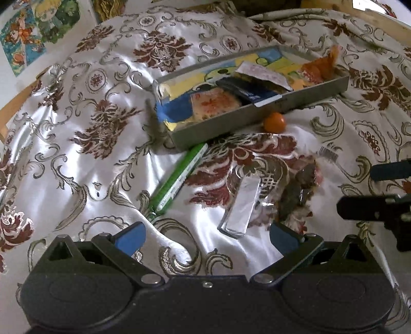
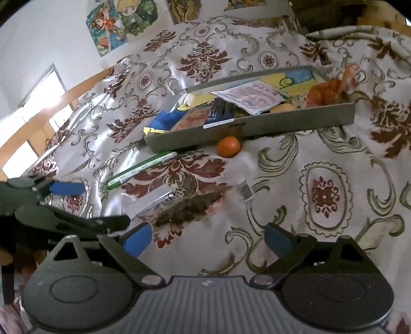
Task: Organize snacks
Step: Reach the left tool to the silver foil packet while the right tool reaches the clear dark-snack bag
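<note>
A grey tray (image 1: 231, 124) (image 2: 257, 126) lies on the patterned bedspread and holds several snack packets. On the cloth in front of it lie an orange ball-shaped snack (image 1: 274, 122) (image 2: 228, 146), a green stick pack (image 1: 179, 179) (image 2: 141, 169), a silver-wrapped bar (image 1: 244, 205) (image 2: 149, 200) and a clear bag of dark snacks (image 1: 298, 190) (image 2: 190, 208). My left gripper (image 1: 205, 239) (image 2: 105, 205) is open, close above the silver bar and holding nothing. Just right of the clear bag, my right gripper (image 2: 208, 239) (image 1: 357, 190) hangs open over the cloth, also holding nothing.
The shiny white bedspread (image 1: 90, 159) with red and grey ornaments is wrinkled. Cartoon posters (image 2: 120, 23) hang on the wall behind the bed. A wooden bed frame (image 2: 84, 82) runs along the far left edge.
</note>
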